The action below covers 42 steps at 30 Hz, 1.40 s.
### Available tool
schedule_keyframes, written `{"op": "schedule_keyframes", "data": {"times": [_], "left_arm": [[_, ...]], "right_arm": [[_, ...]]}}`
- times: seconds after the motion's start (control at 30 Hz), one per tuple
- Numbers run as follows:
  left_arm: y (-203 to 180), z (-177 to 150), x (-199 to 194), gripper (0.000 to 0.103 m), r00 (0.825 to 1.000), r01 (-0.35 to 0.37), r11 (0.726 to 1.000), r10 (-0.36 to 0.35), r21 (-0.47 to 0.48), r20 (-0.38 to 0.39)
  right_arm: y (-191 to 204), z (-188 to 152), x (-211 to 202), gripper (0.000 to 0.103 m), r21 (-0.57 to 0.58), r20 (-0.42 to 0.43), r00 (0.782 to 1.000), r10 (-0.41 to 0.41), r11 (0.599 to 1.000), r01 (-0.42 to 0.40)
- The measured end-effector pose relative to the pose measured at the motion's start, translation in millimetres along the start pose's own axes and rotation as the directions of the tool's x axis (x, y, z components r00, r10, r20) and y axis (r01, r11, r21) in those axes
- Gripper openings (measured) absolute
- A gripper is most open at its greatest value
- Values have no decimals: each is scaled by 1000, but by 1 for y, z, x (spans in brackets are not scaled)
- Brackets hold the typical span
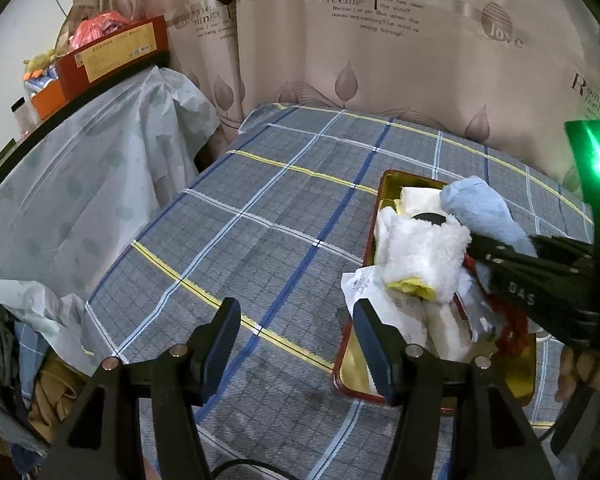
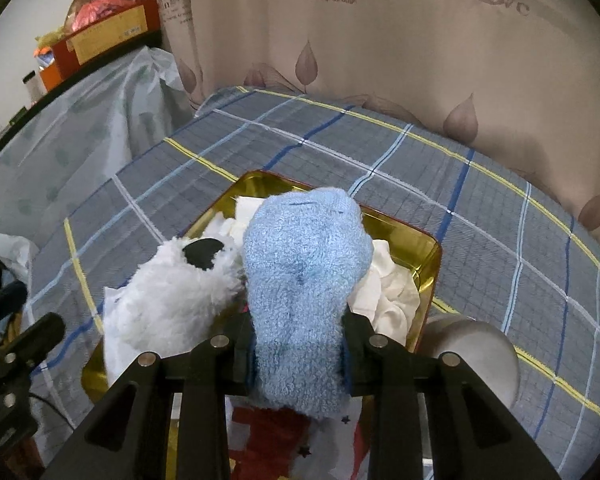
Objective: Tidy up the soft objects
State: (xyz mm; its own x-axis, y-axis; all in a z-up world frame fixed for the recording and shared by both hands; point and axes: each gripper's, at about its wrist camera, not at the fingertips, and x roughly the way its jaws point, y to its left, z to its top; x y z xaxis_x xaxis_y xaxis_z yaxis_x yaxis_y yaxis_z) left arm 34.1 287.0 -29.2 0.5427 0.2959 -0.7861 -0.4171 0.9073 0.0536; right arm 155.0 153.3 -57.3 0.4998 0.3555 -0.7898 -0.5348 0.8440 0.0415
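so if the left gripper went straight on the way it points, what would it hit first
Probably the checked grey-blue cloth on the table: the open left gripper aims at bare fabric. Its right finger would pass close by the gold tin tray's near rim, though depth is unclear.

The tray [image 2: 428, 248] is glossy gold metal with a red outside. The blue sock [image 2: 304, 280] is fuzzy terry cloth; the white plush [image 2: 172, 304] is fluffy. The plaid sheet [image 1: 260, 216] is matt woven cloth; the curtain [image 1: 380, 60] shows a satiny sheen.

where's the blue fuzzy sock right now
The blue sock is clamped in the right tongs, above the gold tin, right of the white plush.
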Motion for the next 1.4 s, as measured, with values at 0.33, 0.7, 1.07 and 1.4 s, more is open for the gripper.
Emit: {"op": "schedule_keyframes", "data": {"times": [0.33, 0.7, 1.07, 1.4], "left_arm": [[1, 0, 2, 60, 1000, 18, 1000, -18, -13, -7], [0, -1, 3, 60, 1000, -1, 1000, 1, -10, 10], [-8, -4, -5, 60, 1000, 2, 1000, -3, 12, 19], [-13, -4, -10, 60, 999, 16, 1000, -17, 20, 30]], "right_arm": [[5, -1, -2, 55, -9, 29, 1000, -7, 1000, 7], [9, -11, -42, 84, 38, 113, 994, -8, 999, 4], [2, -67, -98, 99, 119, 200, 966, -163, 983, 142], [6, -93, -104, 100, 135, 168, 970, -178, 978, 156]]}}
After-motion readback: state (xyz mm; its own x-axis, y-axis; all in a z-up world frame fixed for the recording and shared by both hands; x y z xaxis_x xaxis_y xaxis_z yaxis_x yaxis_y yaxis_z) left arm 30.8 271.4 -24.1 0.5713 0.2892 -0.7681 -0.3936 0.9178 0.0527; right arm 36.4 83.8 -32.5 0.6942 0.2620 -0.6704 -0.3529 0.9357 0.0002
